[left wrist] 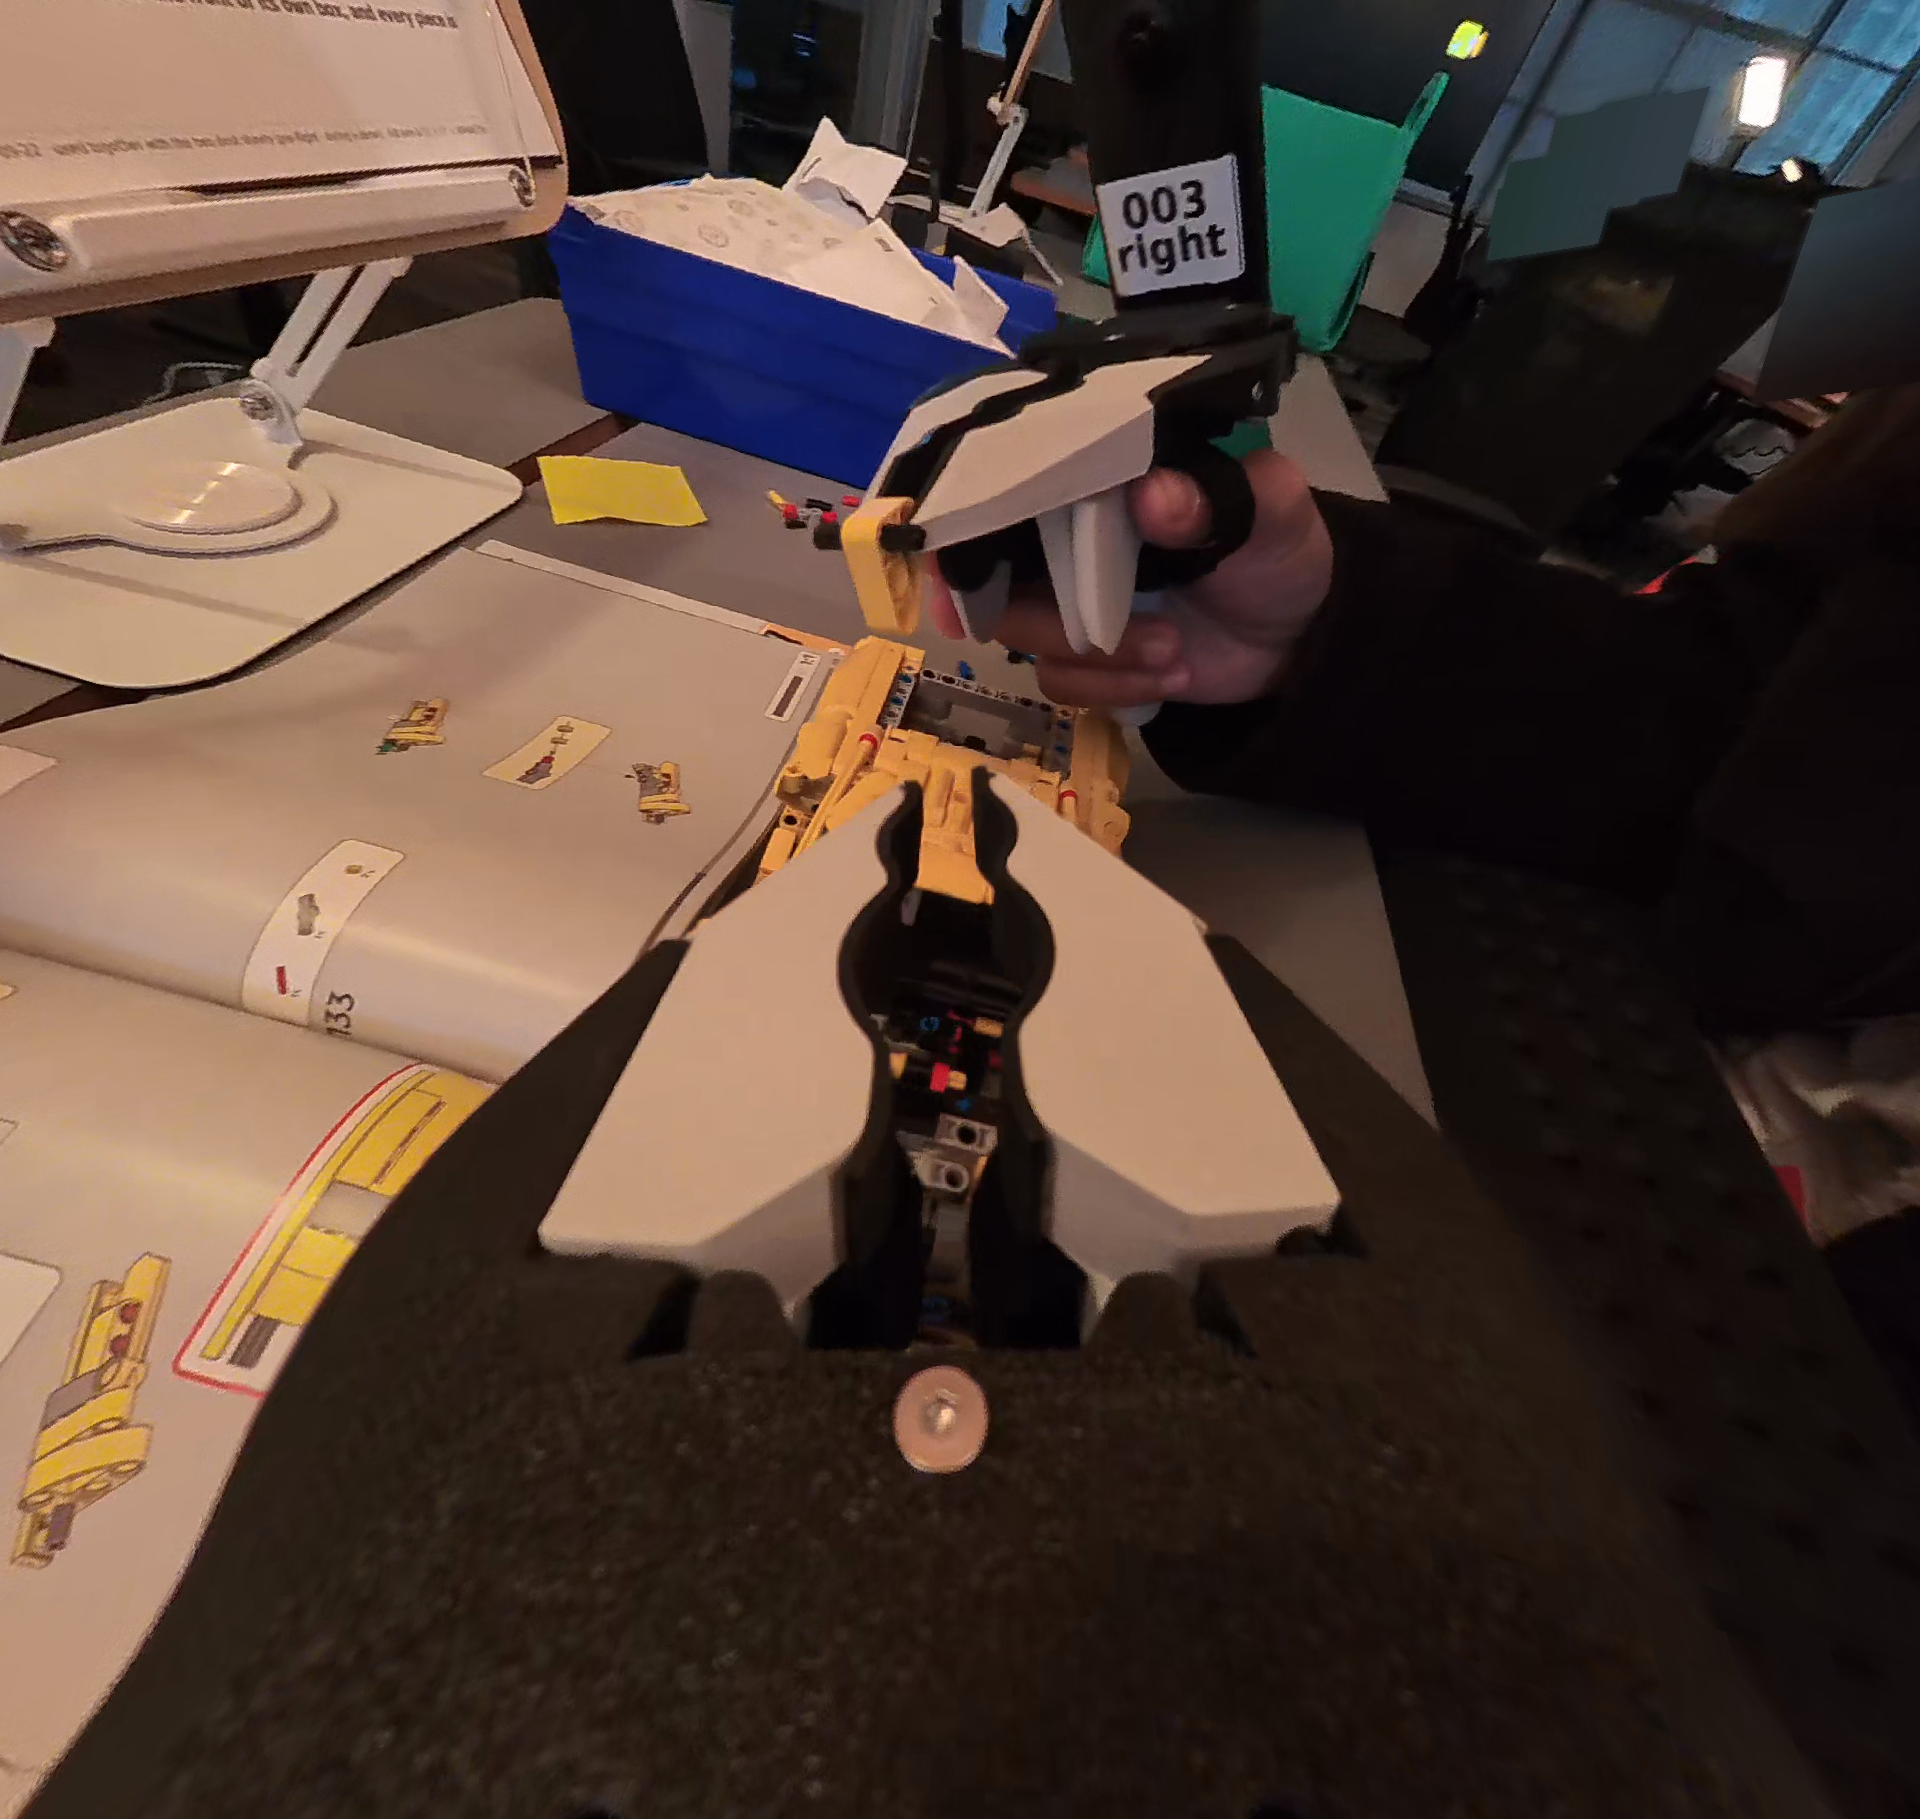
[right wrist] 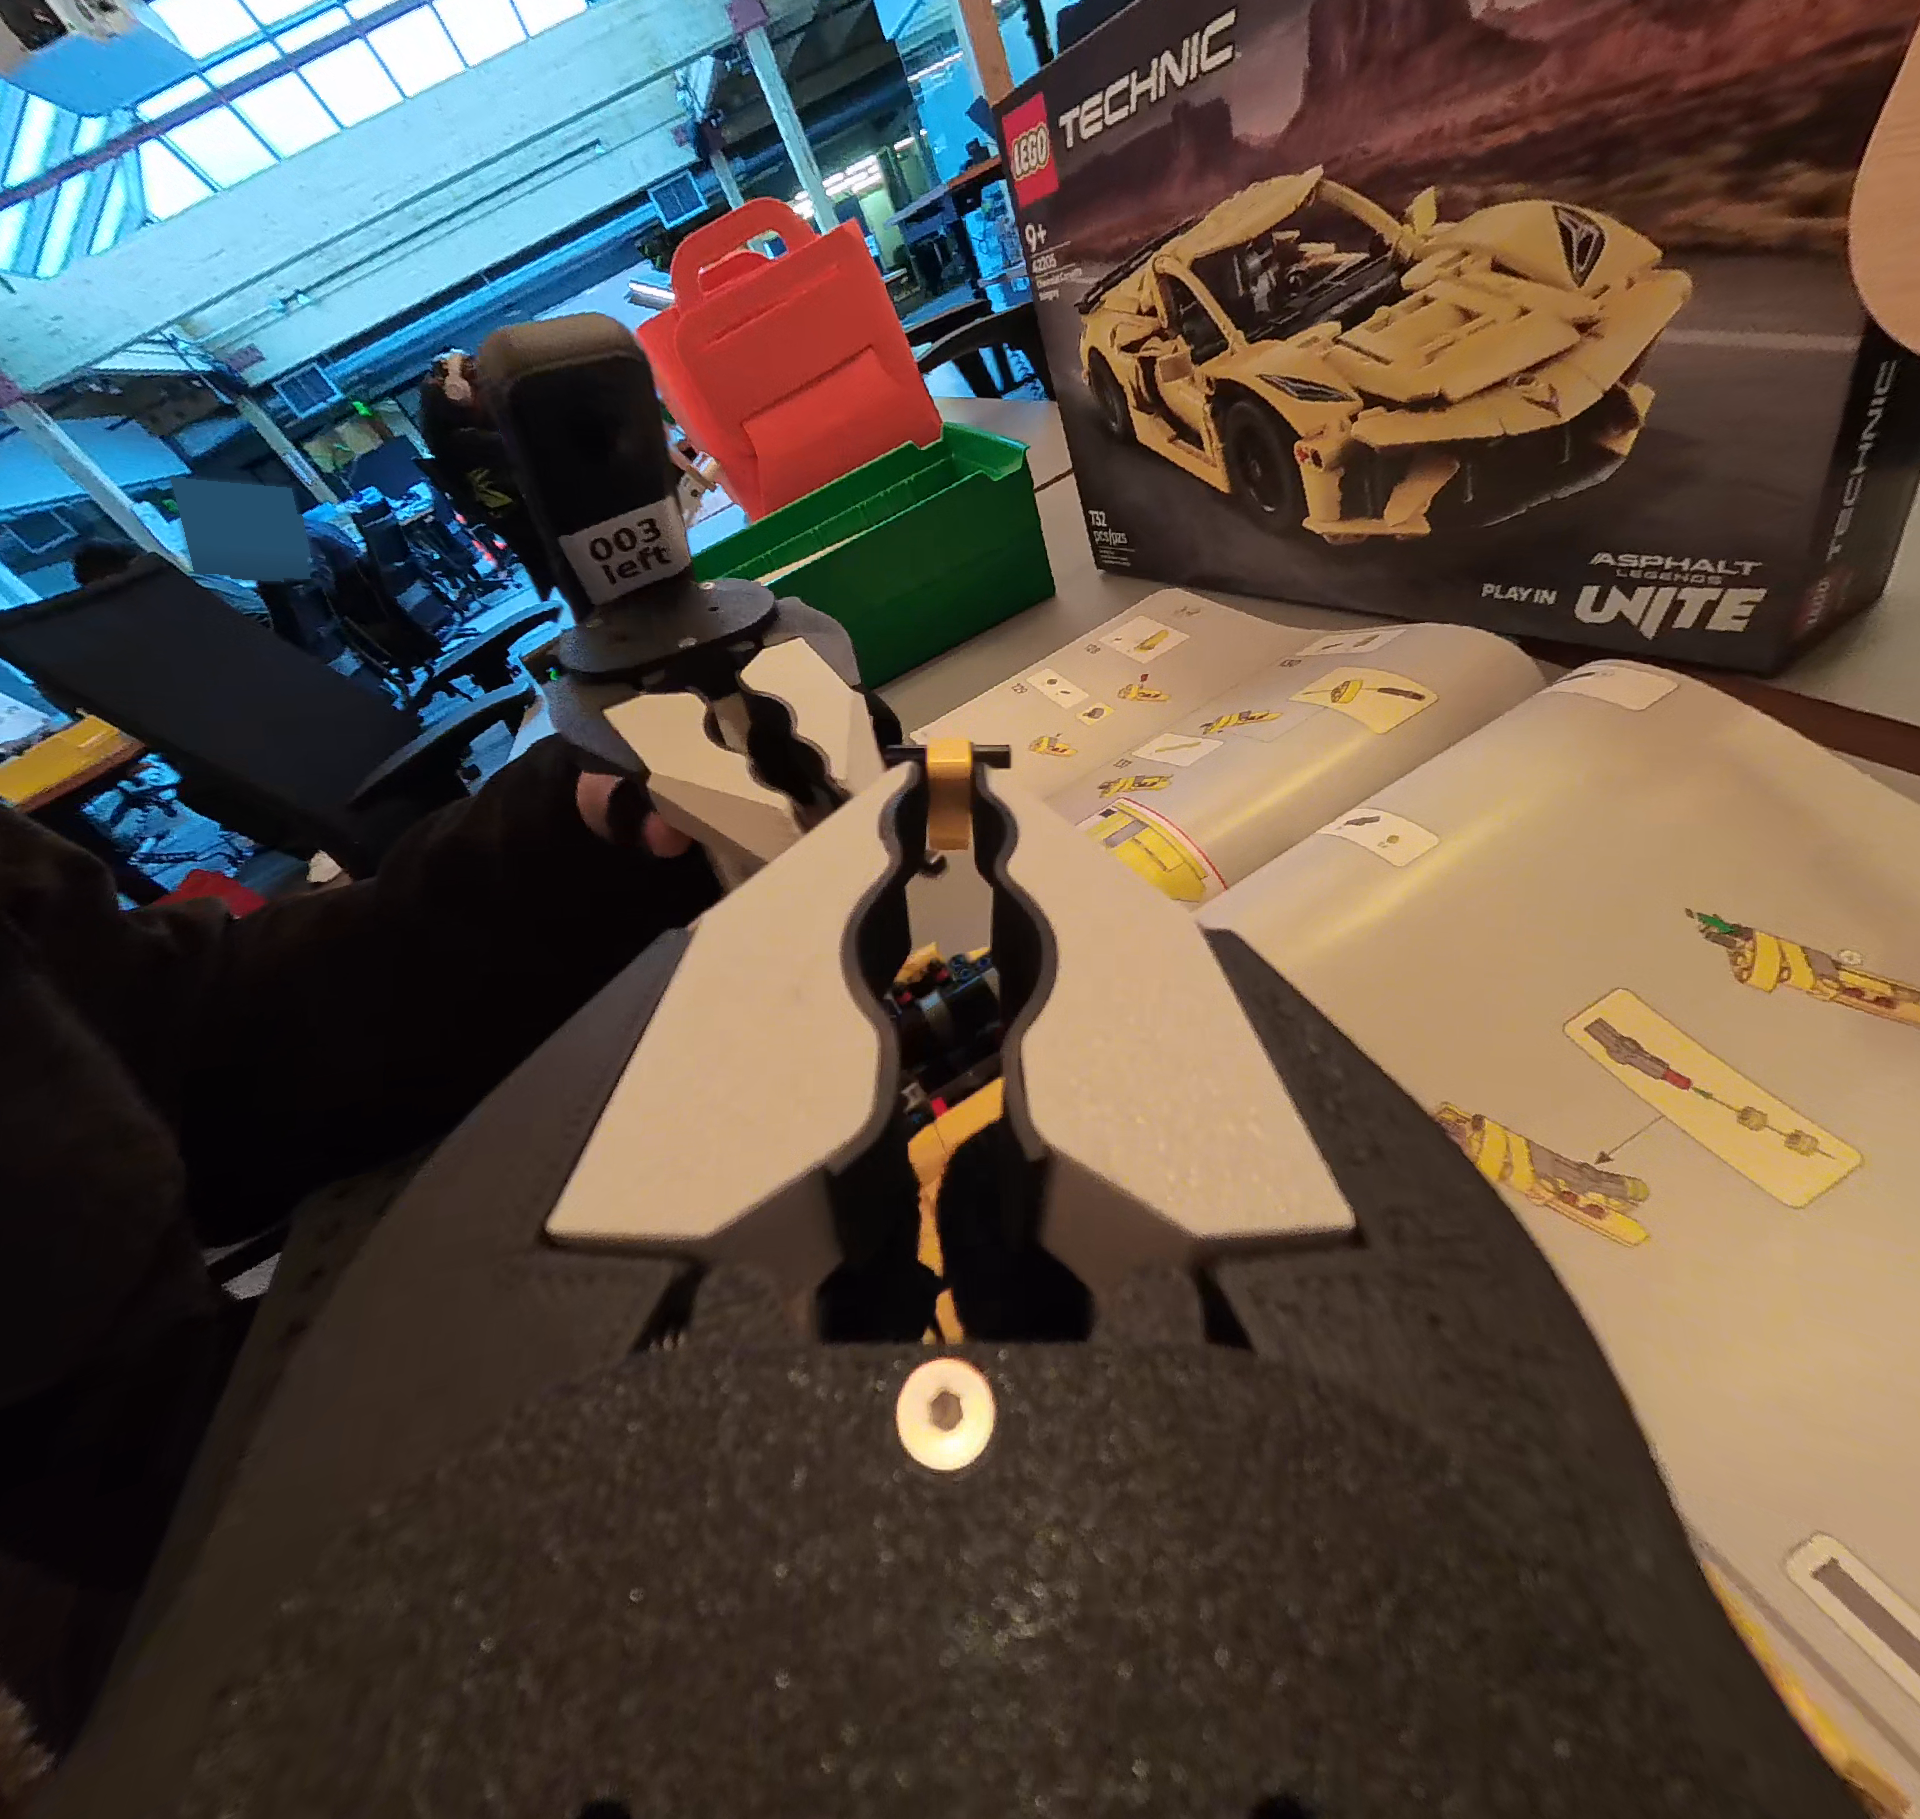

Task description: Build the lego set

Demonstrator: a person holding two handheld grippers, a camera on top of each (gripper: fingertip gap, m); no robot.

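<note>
The partly built yellow Lego car [left wrist: 940,746] lies on the table beside the open instruction booklet [left wrist: 416,834]. My left gripper [left wrist: 951,801] is shut on a yellow part at the car's near end. My right gripper [left wrist: 912,540] hovers just above the car's far end, shut on a small yellow piece with a black pin [left wrist: 883,564]. In the right wrist view the right gripper [right wrist: 948,780] pinches that piece [right wrist: 948,813] at its tips. The left gripper [right wrist: 805,793] sits just beyond it, and the car [right wrist: 940,1011] shows below between the fingers.
A blue bin of paper bags [left wrist: 748,356], a yellow paper slip [left wrist: 618,491] and loose small pieces [left wrist: 810,512] lie behind the car. A white document stand [left wrist: 208,512] is at left. The set's box [right wrist: 1455,315], a green bin [right wrist: 914,554] and a red bag [right wrist: 790,367] stand behind the booklet [right wrist: 1455,834]. About 5 centimeters separates my left fingertips from my right.
</note>
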